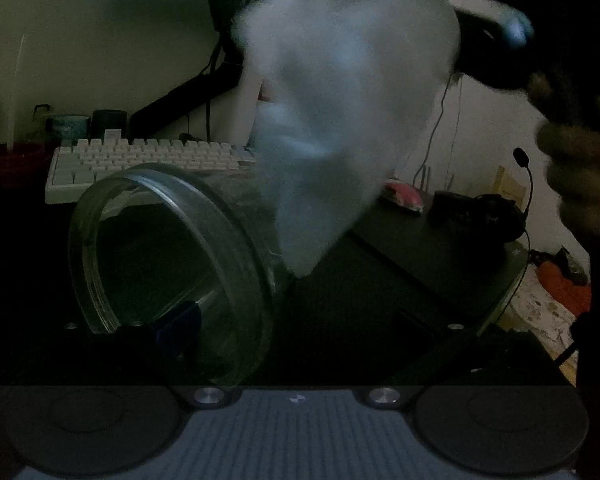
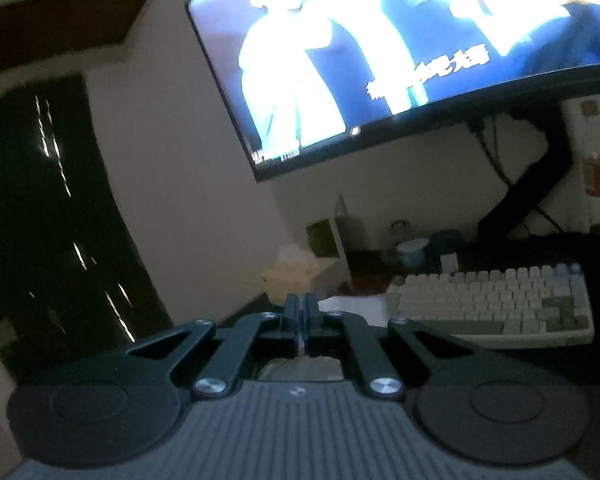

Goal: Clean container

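A clear round jar (image 1: pixel 168 272) lies tilted in the left wrist view with its wide mouth towards the camera. My left gripper (image 1: pixel 300 312) has its jaws spread wide around the jar. One blue pad (image 1: pixel 180 320) shows through the clear wall against the jar, while the other finger is lost in the dark. Above and just right of the jar hangs a white cloth (image 1: pixel 340 100), blurred, its tip near the jar's side. It hangs from my right gripper (image 2: pixel 302 308), which is shut with a pale sliver of cloth (image 2: pixel 302 342) between its pads. A person's hand (image 1: pixel 572 168) shows at the right.
A white keyboard (image 1: pixel 140 156) (image 2: pixel 492 300) lies on the dark desk behind the jar. A lit monitor (image 2: pixel 400 40) on a black arm hangs above. A pink mouse (image 1: pixel 404 196) and a black headset (image 1: pixel 496 216) lie to the right near the desk edge (image 1: pixel 512 292). Cups (image 1: pixel 70 126) stand at the back left.
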The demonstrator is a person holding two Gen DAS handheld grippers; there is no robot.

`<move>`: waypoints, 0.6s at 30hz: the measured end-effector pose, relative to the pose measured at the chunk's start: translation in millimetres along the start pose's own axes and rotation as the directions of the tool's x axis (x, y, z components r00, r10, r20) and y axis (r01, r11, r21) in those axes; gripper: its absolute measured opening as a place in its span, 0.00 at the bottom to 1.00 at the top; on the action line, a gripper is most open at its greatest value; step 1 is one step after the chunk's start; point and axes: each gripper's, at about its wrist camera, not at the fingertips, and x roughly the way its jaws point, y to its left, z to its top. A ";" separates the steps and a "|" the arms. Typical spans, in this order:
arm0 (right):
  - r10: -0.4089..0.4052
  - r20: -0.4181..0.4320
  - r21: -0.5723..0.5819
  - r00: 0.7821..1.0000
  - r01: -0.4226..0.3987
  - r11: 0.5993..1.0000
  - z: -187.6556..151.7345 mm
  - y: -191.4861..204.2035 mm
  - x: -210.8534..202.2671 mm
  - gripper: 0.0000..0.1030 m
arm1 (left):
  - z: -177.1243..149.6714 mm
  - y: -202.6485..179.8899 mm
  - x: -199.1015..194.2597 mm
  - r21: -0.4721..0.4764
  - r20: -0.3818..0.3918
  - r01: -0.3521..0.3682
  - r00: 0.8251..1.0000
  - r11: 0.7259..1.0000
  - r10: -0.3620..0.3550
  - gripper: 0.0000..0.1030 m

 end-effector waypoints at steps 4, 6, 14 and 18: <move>-0.075 -0.095 -0.021 0.993 0.073 0.997 -11.9 -5.4 34.9 0.05 | -0.1 0.3 -1.7 -0.003 0.000 0.007 1.000 1.000 -0.007 1.00; -0.103 -0.109 -0.012 0.989 0.102 0.995 -19.4 -12.1 41.8 0.07 | -0.2 1.2 -2.6 -0.008 0.003 0.014 1.000 1.000 -0.014 1.00; -0.141 -0.023 -0.017 0.990 0.141 0.990 -19.9 -12.5 21.9 0.22 | -0.8 -1.2 -4.2 -0.012 0.001 0.010 1.000 1.000 -0.010 1.00; -0.183 0.019 -0.084 0.983 0.184 0.979 -22.1 3.3 -1.0 0.25 | -1.6 -1.4 -5.3 -0.016 0.003 0.016 1.000 1.000 -0.016 1.00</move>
